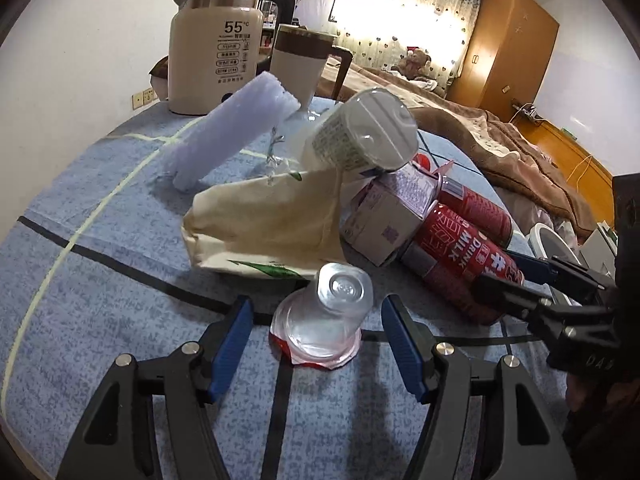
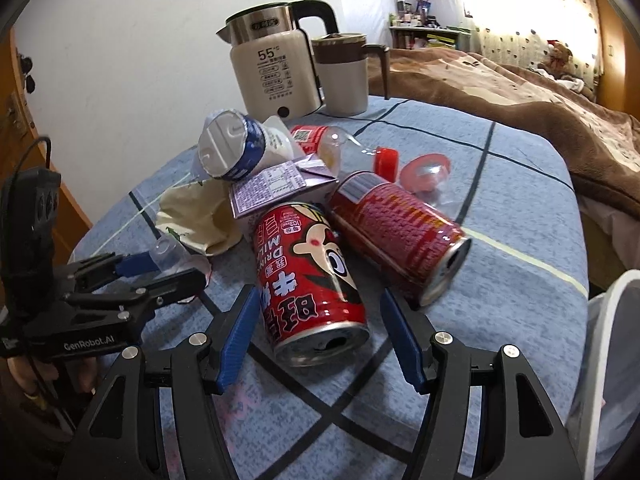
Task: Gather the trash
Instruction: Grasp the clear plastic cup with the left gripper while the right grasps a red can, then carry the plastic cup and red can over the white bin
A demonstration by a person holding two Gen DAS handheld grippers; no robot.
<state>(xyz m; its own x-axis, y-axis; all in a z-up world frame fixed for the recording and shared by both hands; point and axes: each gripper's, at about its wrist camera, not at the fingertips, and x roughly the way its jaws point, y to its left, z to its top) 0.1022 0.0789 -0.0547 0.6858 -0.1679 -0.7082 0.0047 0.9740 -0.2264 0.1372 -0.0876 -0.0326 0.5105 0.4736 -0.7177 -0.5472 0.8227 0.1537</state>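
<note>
My left gripper (image 1: 316, 344) open, straddling clear cup (image 1: 326, 312), pads not touching. Right gripper (image 2: 316, 340) open round near can (image 2: 312, 276), just right of cup. Risk: thin cup crushes/skids, round can rolls off bench (image 2: 500, 200) if pads close off-centre.

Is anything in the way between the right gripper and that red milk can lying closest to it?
Nothing visible. The right gripper is open, and the red milk can lies on its side with its near end already between the fingers, pads not touching it.
</note>
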